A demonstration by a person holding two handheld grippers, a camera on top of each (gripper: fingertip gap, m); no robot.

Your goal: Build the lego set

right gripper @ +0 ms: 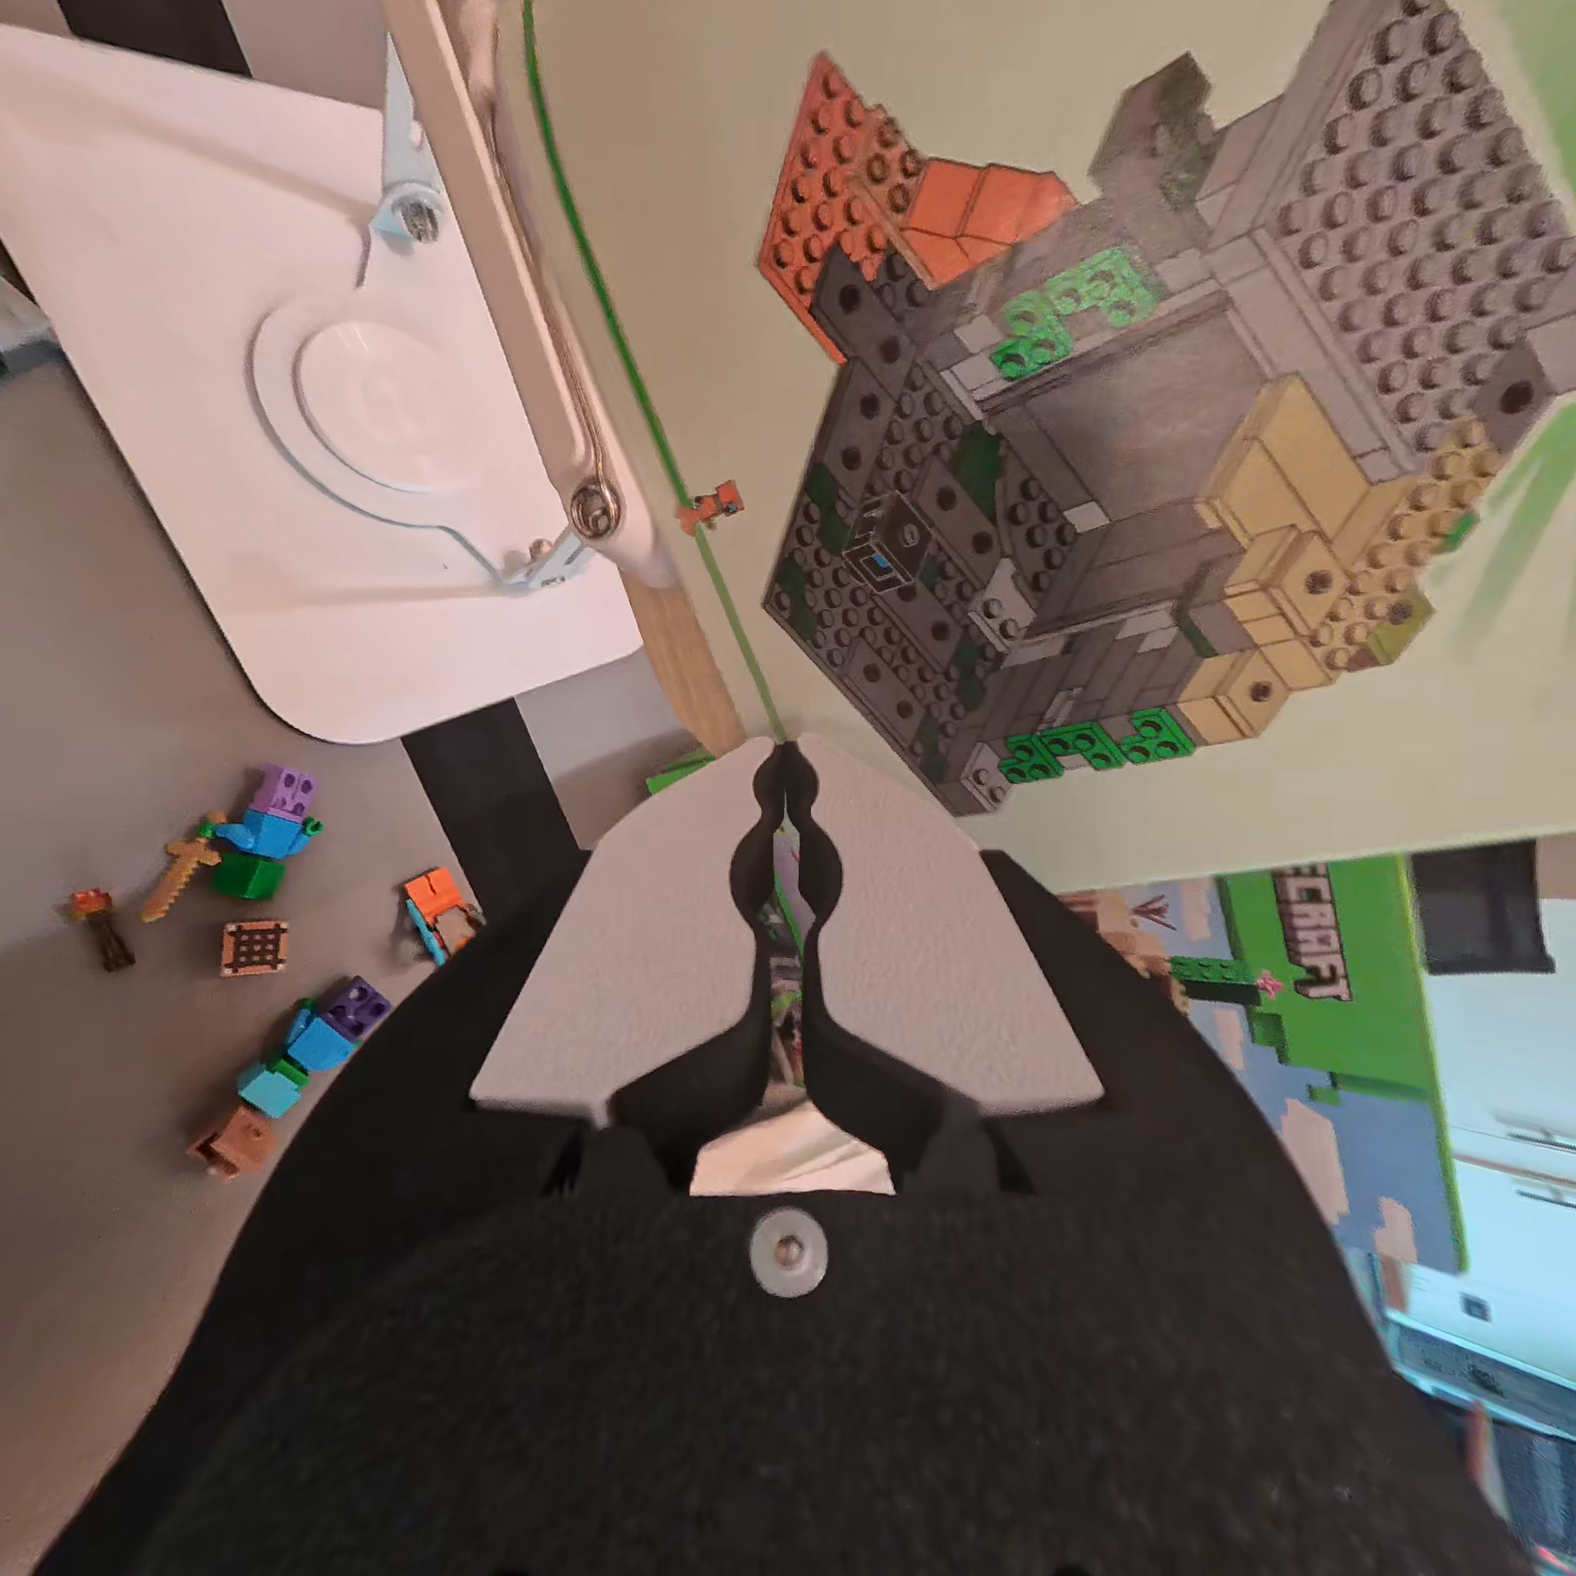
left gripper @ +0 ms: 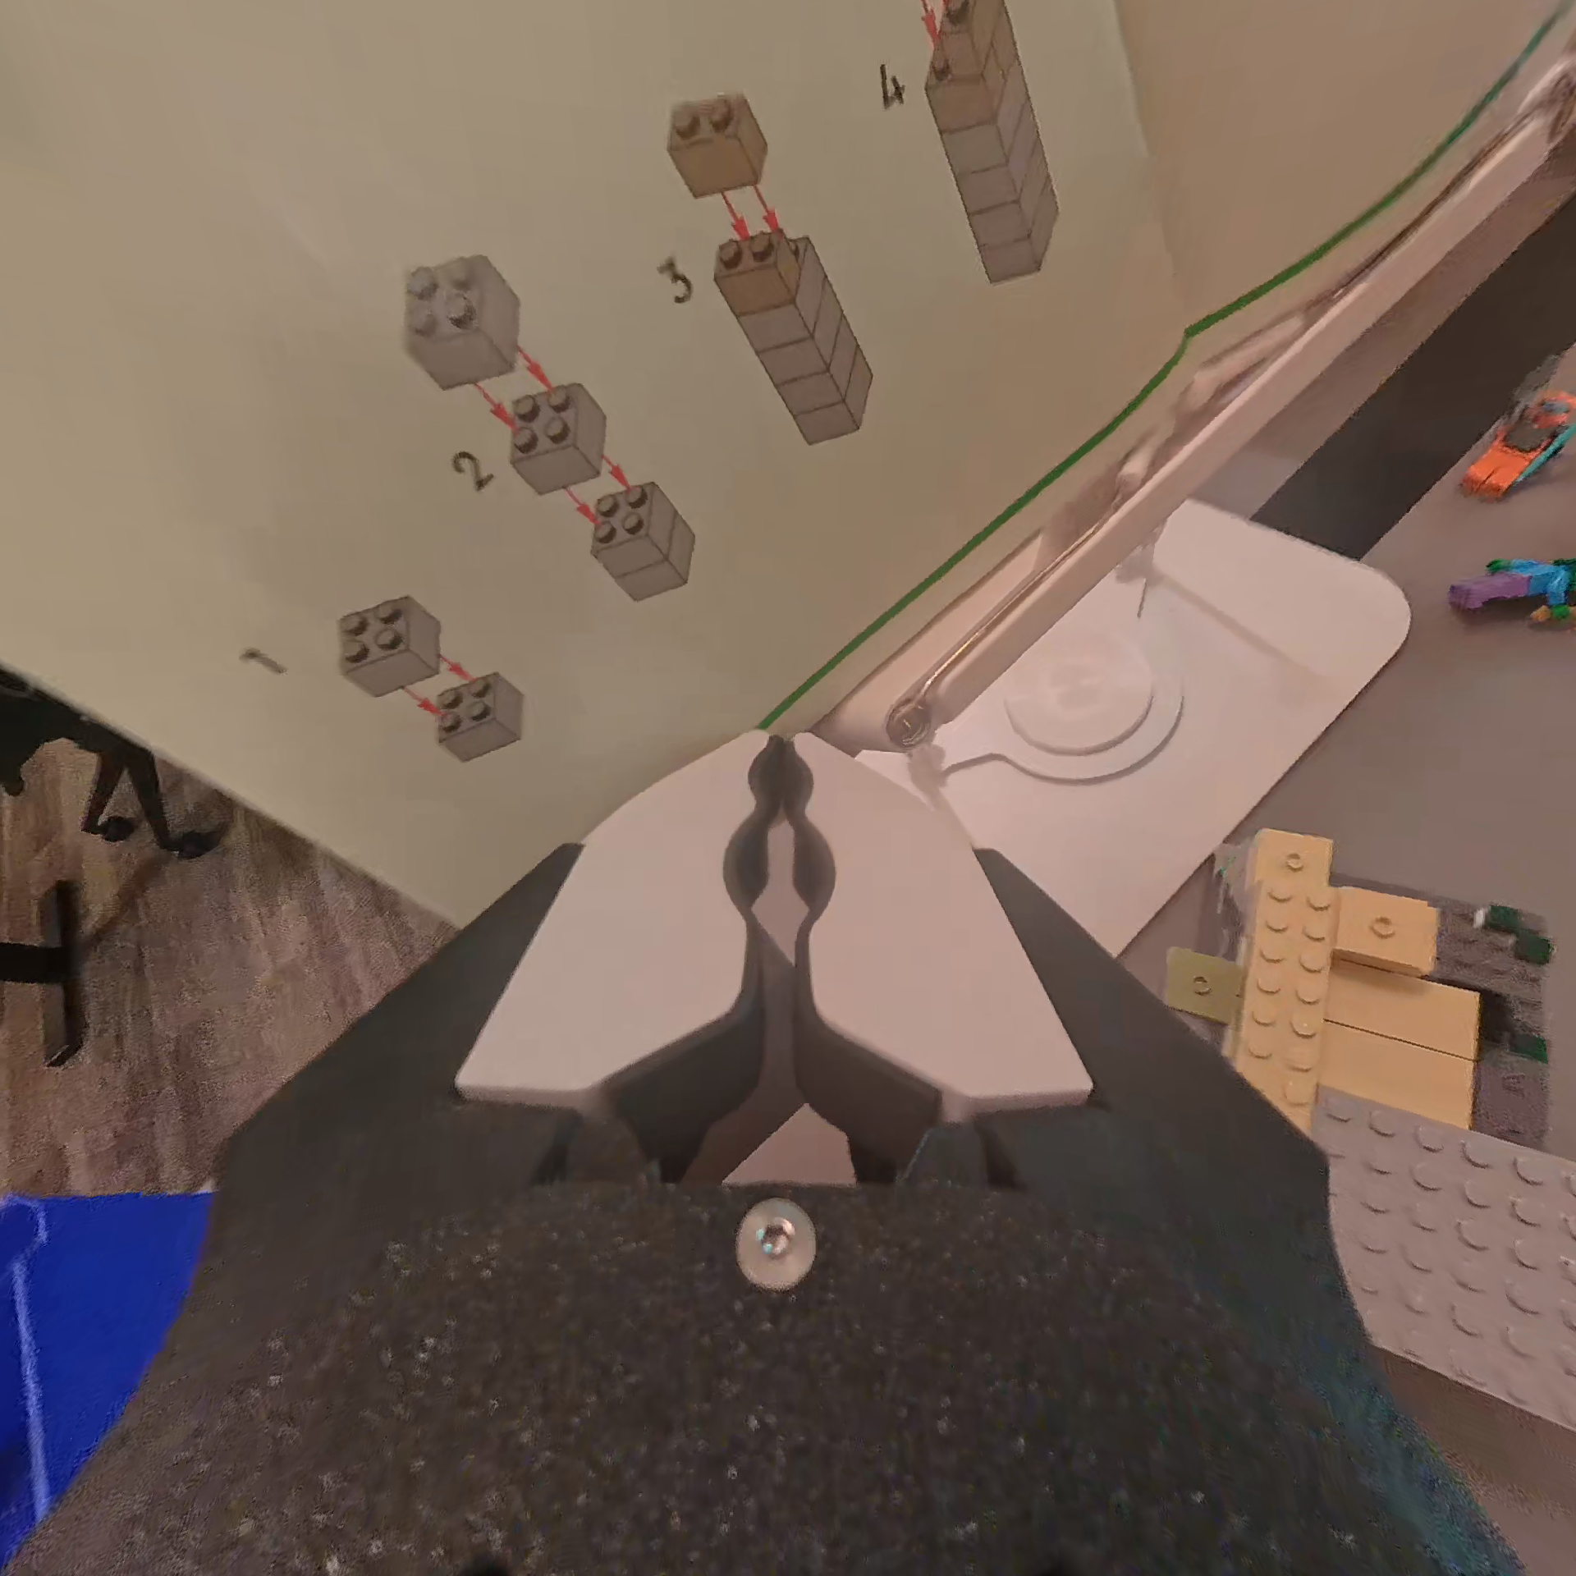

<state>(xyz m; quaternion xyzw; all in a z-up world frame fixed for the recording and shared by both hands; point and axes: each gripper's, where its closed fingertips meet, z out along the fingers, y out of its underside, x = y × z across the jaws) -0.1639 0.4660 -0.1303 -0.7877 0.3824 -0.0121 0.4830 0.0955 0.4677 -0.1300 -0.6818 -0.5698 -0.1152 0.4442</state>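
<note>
Both pairs of tongs are pressed together on the edge of an open instruction booklet (left gripper: 597, 256) held up in the air: the left tongs (left gripper: 780, 744) pinch the page of numbered brick diagrams, the right tongs (right gripper: 785, 746) the page (right gripper: 1066, 767) picturing a finished model.

Only the left view shows tan bricks (left gripper: 1356, 989) on a grey baseplate (left gripper: 1467, 1262) at 4 o'clock. Only the right view shows loose toy figures (right gripper: 273, 836) on the table (right gripper: 102, 1151) at 8 o'clock. A white stand base (right gripper: 213, 256) appears in both.

Left gripper (left gripper: 780, 746) fingertips pinched together, white fingers angled forward. Right gripper (right gripper: 785, 749) likewise pinched at the tips.
</note>
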